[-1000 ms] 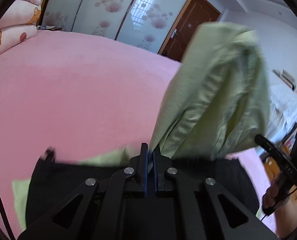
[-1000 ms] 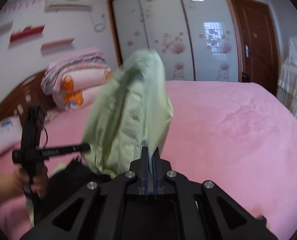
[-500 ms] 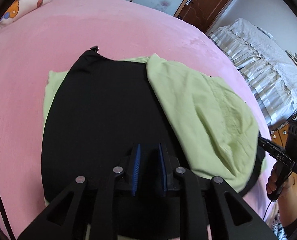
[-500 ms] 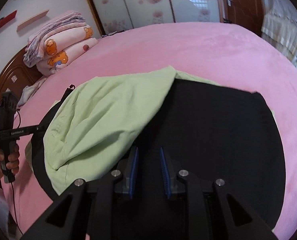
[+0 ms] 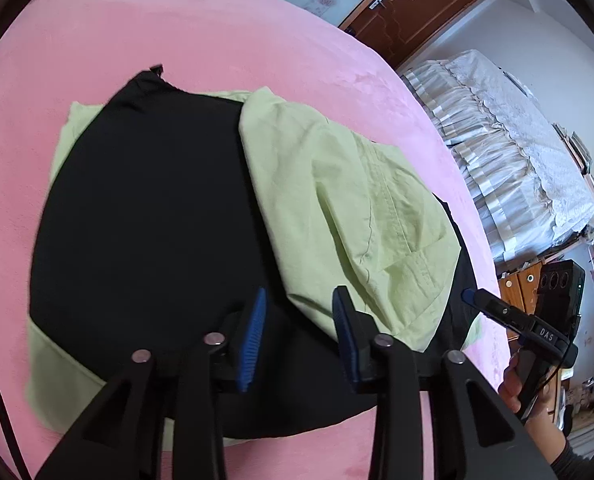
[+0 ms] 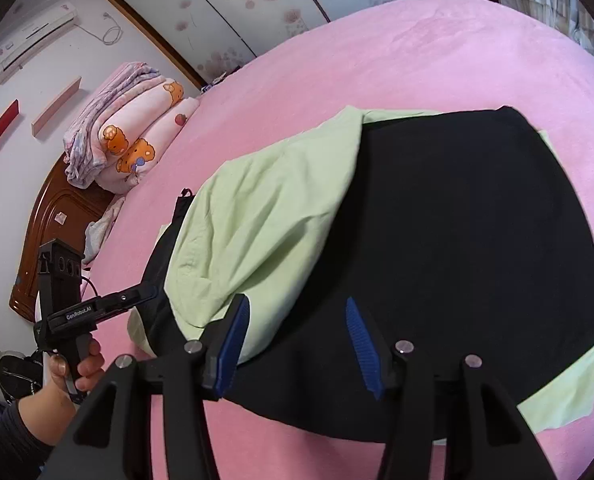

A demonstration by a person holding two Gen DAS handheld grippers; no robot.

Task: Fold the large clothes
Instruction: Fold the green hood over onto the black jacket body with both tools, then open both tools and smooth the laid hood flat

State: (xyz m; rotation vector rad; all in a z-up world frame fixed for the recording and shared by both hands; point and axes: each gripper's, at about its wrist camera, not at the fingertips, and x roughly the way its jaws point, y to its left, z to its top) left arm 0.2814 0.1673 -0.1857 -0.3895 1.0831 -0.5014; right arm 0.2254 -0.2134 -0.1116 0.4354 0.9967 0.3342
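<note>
A large garment lies flat on the pink bed, with a black part and pale green edges. A pale green fold rests on top of the black part, seen also as the green fold in the right wrist view. My left gripper hovers over the fold's near edge, its jaws opening with nothing pressed between the pads. Just above the near hem, my right gripper has its jaws opening too, and they hold nothing. Each gripper shows at the side of the other's view.
Folded quilts are stacked at the bed's head by a wooden headboard. Flowered wardrobe doors and a brown door stand beyond the bed. A white-draped piece of furniture stands to the right. A person's hand holds the left gripper.
Both grippers were shut on the raised green cloth. They lowered it onto the black part, tilted down and opened, letting it go.
</note>
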